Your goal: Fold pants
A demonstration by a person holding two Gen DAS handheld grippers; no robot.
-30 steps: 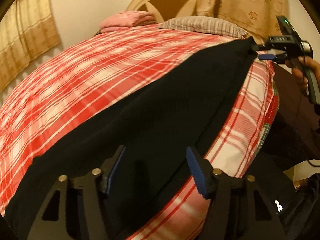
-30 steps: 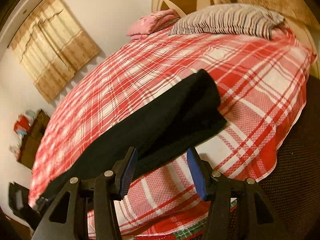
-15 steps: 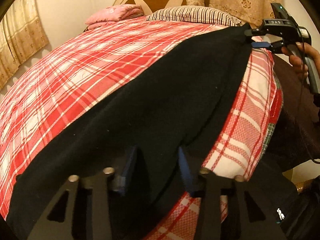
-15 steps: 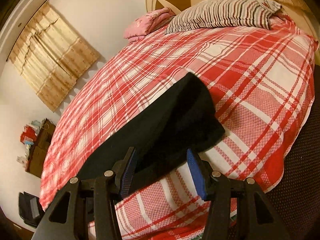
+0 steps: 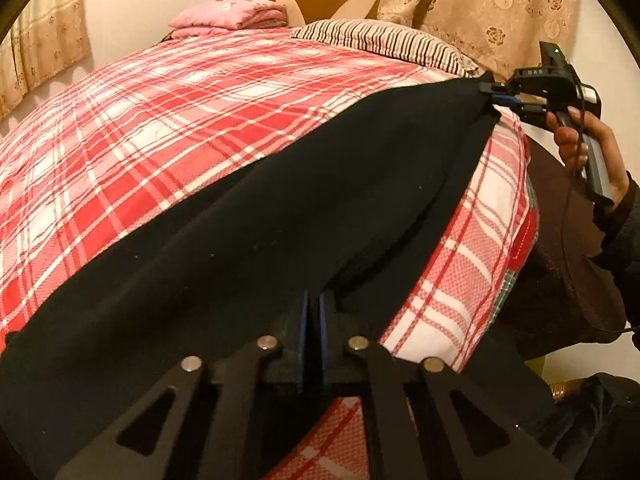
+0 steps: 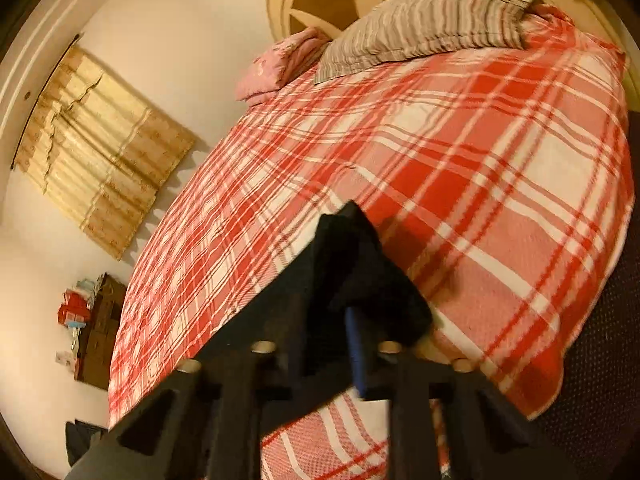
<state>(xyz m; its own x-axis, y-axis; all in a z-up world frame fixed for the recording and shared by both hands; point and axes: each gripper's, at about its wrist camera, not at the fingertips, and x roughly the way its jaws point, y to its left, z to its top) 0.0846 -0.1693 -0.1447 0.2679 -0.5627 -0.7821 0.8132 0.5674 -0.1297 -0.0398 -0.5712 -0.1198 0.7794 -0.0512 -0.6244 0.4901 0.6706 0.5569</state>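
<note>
Black pants [image 5: 280, 216] lie stretched along the near edge of a bed with a red and white plaid cover [image 5: 160, 120]. My left gripper [image 5: 313, 312] is shut on the near end of the pants. My right gripper [image 5: 494, 94] shows at the far right of the left wrist view, shut on the other end of the pants. In the right wrist view the right gripper [image 6: 352, 320] pinches the black fabric [image 6: 352, 256], which bunches over its fingers and lifts off the cover [image 6: 460, 168].
A striped pillow [image 5: 380, 42] and a folded pink cloth [image 5: 228, 16] lie at the head of the bed by a round headboard. Curtains hang on the walls. A dark brown surface [image 5: 560, 240] lies beside the bed on the right.
Both grippers were open around the pants' ends; both have closed on the fabric. The right end of the pants has lifted and bunched up.
</note>
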